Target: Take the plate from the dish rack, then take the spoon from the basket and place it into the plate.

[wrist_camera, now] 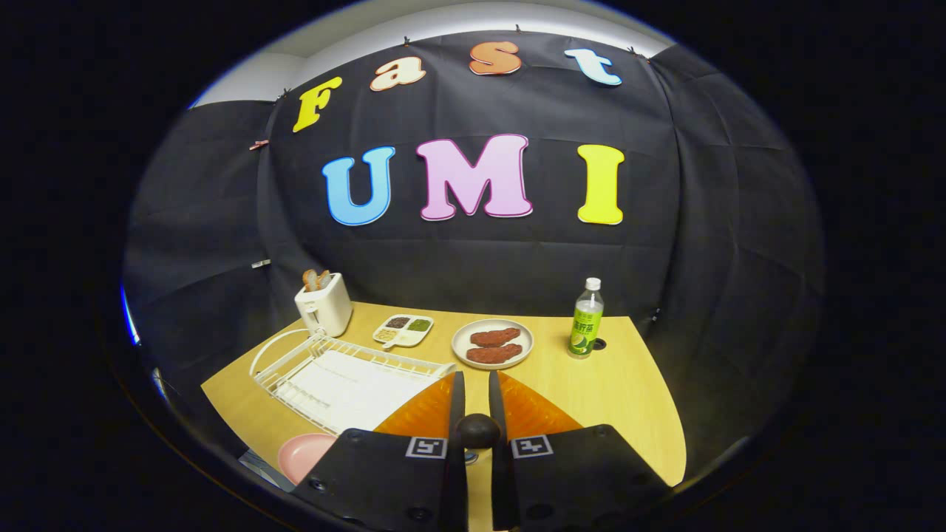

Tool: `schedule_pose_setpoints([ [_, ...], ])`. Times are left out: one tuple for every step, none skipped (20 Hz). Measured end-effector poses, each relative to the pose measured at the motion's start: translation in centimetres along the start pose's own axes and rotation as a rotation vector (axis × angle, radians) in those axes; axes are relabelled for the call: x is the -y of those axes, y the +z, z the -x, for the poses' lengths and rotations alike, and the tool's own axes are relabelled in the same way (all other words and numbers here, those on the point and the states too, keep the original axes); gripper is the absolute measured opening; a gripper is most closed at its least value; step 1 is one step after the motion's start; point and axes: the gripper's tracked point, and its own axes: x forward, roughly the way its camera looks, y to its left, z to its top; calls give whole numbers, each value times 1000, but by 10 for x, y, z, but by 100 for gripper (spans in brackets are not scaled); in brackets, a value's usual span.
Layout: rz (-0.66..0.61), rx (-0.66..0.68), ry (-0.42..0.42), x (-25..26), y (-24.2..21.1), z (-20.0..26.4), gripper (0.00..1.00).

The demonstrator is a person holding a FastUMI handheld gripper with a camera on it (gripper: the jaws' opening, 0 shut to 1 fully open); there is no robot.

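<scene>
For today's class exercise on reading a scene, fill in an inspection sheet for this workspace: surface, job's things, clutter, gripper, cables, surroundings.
Surface: wooden table, with a small round hole beside the bottle.
Job's things: white dish rack, no plate in it; pink plate lies on the table near the fingers; a dark rounded object sits between the fingers.
Clutter: toaster with bread; sectioned dish; plate with meat; green bottle.
Gripper: gripper, fingers close together around the dark object.
Cables: nothing seen.
Surroundings: black cloth wall.
</scene>
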Motion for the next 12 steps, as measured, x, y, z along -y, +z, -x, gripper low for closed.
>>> schedule_pose_setpoints([
  [1,-11,9,-19,-4,3,17],
  [-3,-21,24,-38,-8,5,17],
  [-8,-30,40,-58,-13,6,16],
  [-15,-36,57,-77,-17,7,16],
  [-22,-39,74,-95,-20,7,17],
  [-32,-44,88,-111,-25,6,16],
  [-48,-51,103,-126,-31,5,16],
  [-66,-65,123,-142,-41,3,16],
  [-85,-85,140,-156,-54,-1,16],
  [-104,-106,155,-170,-67,-4,16],
  [-115,-125,179,-187,-78,-9,17],
  [-118,-133,195,-201,-87,-13,17],
])
